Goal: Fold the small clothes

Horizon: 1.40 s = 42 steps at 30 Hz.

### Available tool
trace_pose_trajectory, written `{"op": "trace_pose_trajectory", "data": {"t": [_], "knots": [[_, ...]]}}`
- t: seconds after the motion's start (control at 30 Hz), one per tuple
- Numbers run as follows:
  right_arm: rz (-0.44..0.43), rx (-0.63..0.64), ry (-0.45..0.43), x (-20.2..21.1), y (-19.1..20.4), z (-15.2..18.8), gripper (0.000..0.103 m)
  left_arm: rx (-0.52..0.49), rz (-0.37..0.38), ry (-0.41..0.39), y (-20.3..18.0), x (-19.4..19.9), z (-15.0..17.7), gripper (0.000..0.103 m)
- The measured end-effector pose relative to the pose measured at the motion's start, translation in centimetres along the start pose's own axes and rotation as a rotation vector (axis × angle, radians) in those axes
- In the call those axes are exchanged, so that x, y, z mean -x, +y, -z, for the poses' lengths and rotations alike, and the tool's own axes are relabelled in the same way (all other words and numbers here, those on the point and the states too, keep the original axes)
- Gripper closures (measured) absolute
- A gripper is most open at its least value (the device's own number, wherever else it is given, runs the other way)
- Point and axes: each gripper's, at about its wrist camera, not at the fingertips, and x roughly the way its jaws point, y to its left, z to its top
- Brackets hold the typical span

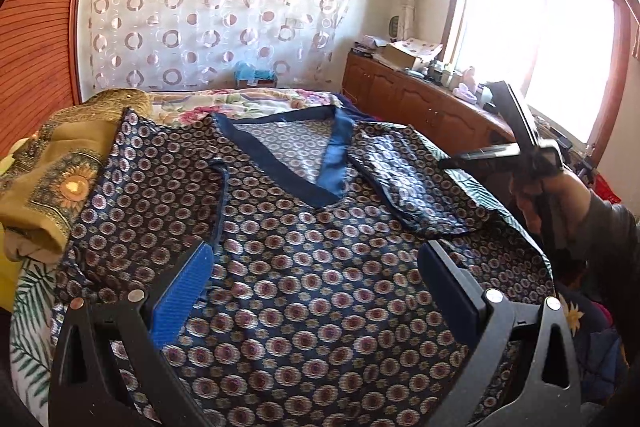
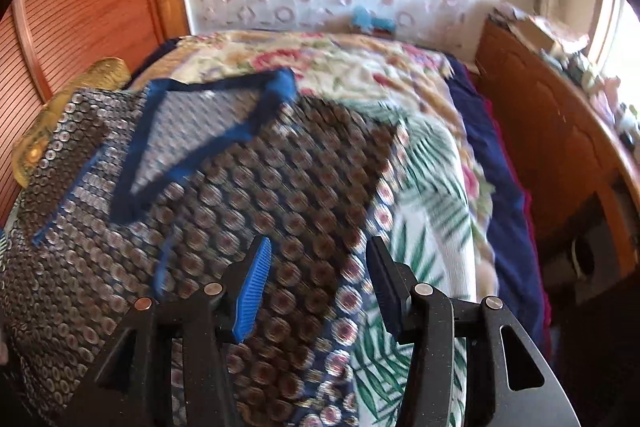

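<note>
My left gripper [image 1: 316, 291] hangs over the lower front of the patterned top [image 1: 304, 251], its blue-padded fingers [image 1: 182, 301] spread wide with nothing between them; I see cloth below the pads, and I cannot tell from this view whether they touch it. The top lies face up on the bed [image 1: 32, 311], spread flat, navy with rows of small round medallions, its blue V-neck band [image 1: 334, 157] pointing toward me and the paler inside of the back panel showing in the opening. One short sleeve [image 1: 412, 195] lies turned inward across the chest on my right side; on the opposite side a blue-edged sleeve hem [image 1: 222, 195] sits over the body. My right gripper [image 2: 316, 291] is likewise open and holds nothing; its wrist view is motion-blurred and shows the fingers above the garment's right-hand edge, where the cloth meets the palm-leaf bedcover [image 2: 424, 187]. In the left wrist view that gripper appears raised, well clear of the fabric, with my hand [image 1: 560, 203] on its grip. A mustard-yellow garment [image 1: 60, 183] with a sunflower print is bunched just beside the top's left shoulder, touching it. A wooden cabinet [image 1: 412, 99] stands beyond the bed under the window [image 1: 536, 39], and a circle-patterned curtain [image 1: 216, 3] covers the far wall.
</note>
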Motion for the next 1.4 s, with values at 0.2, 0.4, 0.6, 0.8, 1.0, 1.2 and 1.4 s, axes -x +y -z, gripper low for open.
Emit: {"op": "trace_pose_trajectory", "data": {"t": [0.2,0.4,0.6,0.8,1.0,1.2,1.4], "knots": [[-0.002,-0.037,0.036,-2.2,-1.1,-0.8,0.052,-0.016,-0.053,0.002,2.3,-0.5,-1.4,0.000],[-0.060,0.006,0.018,-2.6,-1.7,-0.8,0.091,-0.007,-0.092,0.021,4.9,-1.4,-2.4,0.000],[0.033,-0.027,0.017,-1.5,-4.8,0.0,0.095,-0.021,-0.130,0.040,7.4,-2.8,-3.8,0.000],[-0.017,-0.069,-0.019,-1.9,-5.6,-1.9,0.079,-0.059,-0.202,0.077,10.1,-4.9,-5.8,0.000],[-0.030,-0.062,-0.028,-6.0,-6.5,-3.7,0.051,-0.093,-0.239,0.142,12.7,-7.0,-7.6,0.016],[-0.025,-0.048,-0.034,-8.1,-6.3,-4.1,0.051,-0.090,-0.256,0.218,14.9,-10.0,-9.8,0.045],[-0.034,-0.056,-0.040,-8.1,-6.7,-3.8,0.050,-0.085,-0.301,0.292,16.9,-13.2,-11.2,0.056]]}}
